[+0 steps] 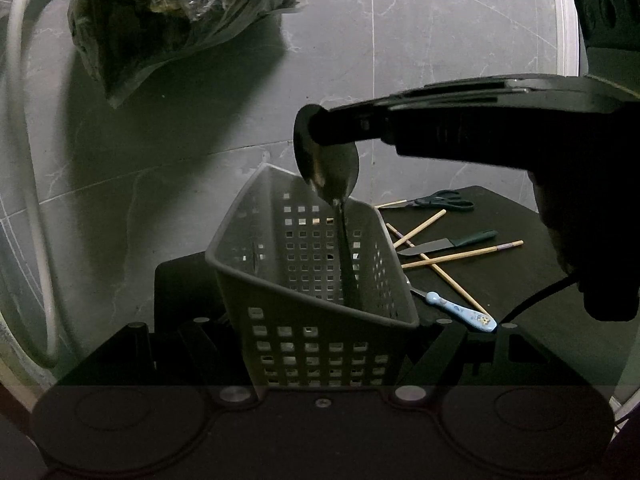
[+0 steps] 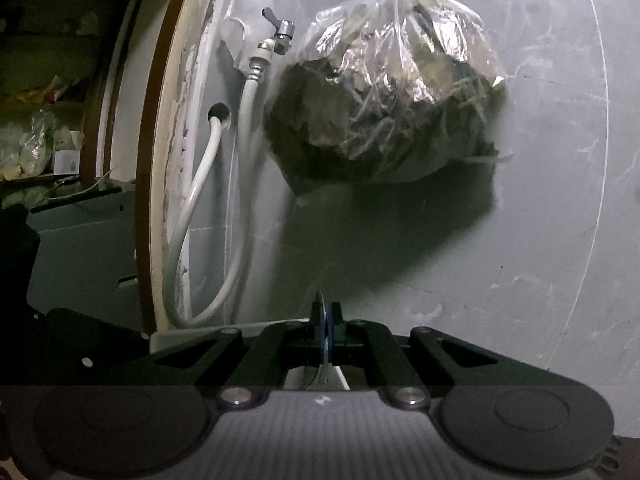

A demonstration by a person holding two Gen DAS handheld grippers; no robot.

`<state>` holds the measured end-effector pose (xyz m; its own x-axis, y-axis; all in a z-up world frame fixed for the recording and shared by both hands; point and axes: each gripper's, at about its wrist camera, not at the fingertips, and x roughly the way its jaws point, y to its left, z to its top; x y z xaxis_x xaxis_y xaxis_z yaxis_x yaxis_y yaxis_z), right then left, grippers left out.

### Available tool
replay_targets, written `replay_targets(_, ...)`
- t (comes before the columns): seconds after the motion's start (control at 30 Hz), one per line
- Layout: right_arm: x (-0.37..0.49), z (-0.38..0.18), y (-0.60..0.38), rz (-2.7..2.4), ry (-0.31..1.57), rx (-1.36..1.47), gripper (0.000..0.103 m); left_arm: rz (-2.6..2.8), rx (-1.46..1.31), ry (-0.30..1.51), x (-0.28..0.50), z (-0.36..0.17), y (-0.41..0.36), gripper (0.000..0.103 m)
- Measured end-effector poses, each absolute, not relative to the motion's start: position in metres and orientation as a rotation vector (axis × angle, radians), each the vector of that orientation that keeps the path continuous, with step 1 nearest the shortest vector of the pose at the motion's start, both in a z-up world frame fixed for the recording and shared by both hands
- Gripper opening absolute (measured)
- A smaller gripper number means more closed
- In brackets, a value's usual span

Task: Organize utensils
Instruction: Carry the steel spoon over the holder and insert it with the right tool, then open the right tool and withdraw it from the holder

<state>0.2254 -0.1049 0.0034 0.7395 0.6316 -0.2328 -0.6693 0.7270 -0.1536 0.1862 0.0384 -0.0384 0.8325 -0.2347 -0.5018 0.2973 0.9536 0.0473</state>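
My left gripper (image 1: 316, 332) is shut on a grey perforated utensil basket (image 1: 304, 276), gripping it by its lower sides and holding it tilted with the opening facing up. The right gripper (image 1: 316, 130) reaches in from the right above the basket, shut on the bowl of a metal spoon (image 1: 334, 178). The spoon hangs with its handle down inside the basket. In the right wrist view the right gripper (image 2: 326, 322) pinches the spoon (image 2: 320, 306) edge-on; the basket is hidden below the fingers.
On the dark table to the right lie scissors (image 1: 440, 201), a green-handled knife (image 1: 440, 245), several chopsticks (image 1: 460, 255) and a blue-handled utensil (image 1: 460, 312). A bag of greens (image 2: 384, 100), a tap (image 2: 282, 34) and a white hose (image 2: 192, 200) are on the grey wall.
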Motion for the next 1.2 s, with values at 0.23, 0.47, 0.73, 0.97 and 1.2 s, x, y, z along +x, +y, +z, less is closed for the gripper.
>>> replay_targets(0.23, 0.228, -0.002, -0.104, 0.723, 0.208, -0.242, 0.002, -0.283, 0.126, 0.514, 0.185, -0.039, 0.039, 0.076)
replay_targets(0.47, 0.232, -0.007, -0.105, 0.725, 0.246, -0.240, 0.002, -0.284, 0.128, 0.514, 0.185, -0.039, 0.039, 0.076)
replay_targets(0.73, 0.234, -0.012, -0.104, 0.721, 0.279, -0.246, 0.009, -0.285, 0.128, 0.514, 0.185, -0.039, 0.039, 0.076)
replay_targets(0.97, 0.235, -0.005, -0.110, 0.722, 0.252, -0.210, 0.048, -0.283, 0.128, 0.514, 0.186, -0.039, 0.040, 0.076)
replay_targets(1.2, 0.240, 0.015, -0.131, 0.627, 0.139, -0.176, 0.085, -0.282, 0.128, 0.514, 0.185, -0.039, 0.041, 0.076)
